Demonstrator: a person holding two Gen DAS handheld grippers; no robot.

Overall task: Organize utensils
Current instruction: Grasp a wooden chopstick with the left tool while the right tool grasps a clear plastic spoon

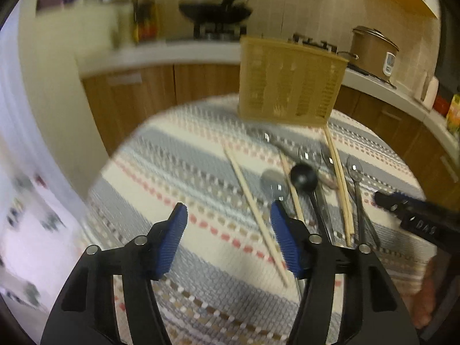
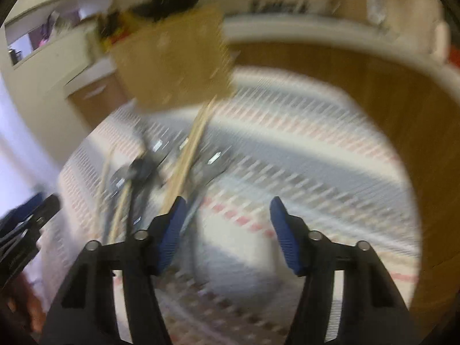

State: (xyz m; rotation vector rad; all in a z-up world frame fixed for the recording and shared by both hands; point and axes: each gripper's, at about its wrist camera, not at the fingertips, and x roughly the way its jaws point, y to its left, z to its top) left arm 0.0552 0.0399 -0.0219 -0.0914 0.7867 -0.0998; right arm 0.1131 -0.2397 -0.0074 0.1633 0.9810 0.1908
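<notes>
I am holding both my left fingers (image 1: 228,230) and right fingers (image 2: 227,224) partly open and empty above the utensils (image 1: 304,178) lying before the basket (image 1: 290,80)

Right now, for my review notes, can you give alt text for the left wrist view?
The left gripper hangs open and empty over a striped tablecloth. Beyond it lie loose chopsticks, metal spoons and a black ladle, before a tan slotted utensil basket.
</notes>
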